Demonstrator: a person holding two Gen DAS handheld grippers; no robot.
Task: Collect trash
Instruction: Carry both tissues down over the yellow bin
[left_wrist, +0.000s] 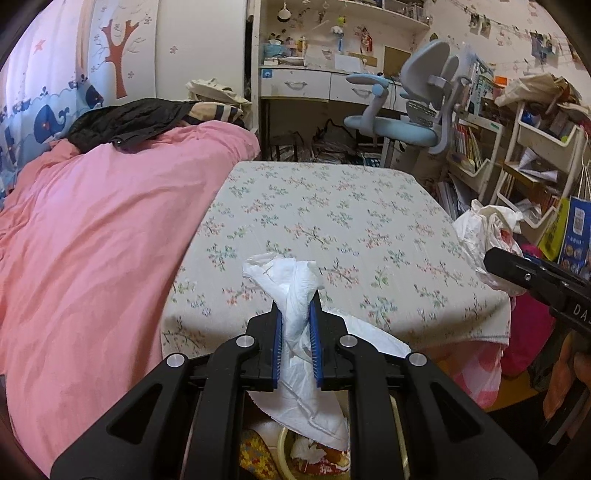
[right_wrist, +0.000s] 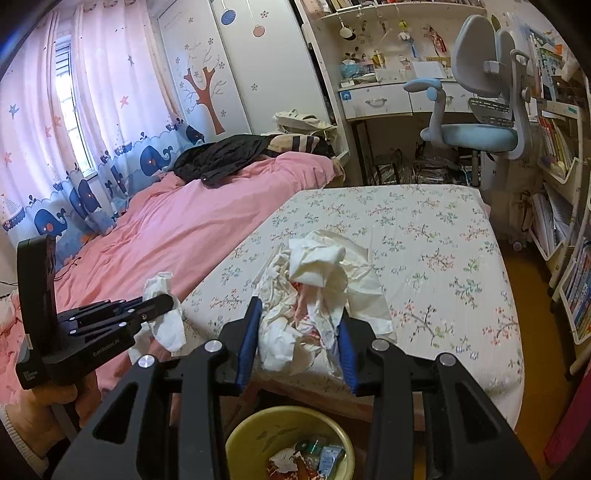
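Note:
My left gripper is shut on a twisted white tissue, which sticks out past the blue pads and hangs down behind them. In the right wrist view the same left gripper shows at the left, tissue dangling from it. My right gripper is shut on a crumpled white bag with red print, its pads pressing both sides. That right gripper and the crumpled bag appear at the right edge of the left wrist view. A yellow bin with some trash inside stands on the floor below both grippers.
A bed with a floral sheet lies straight ahead, a pink duvet to its left with dark clothes on it. A blue and grey desk chair and a desk stand beyond. Bookshelves line the right wall.

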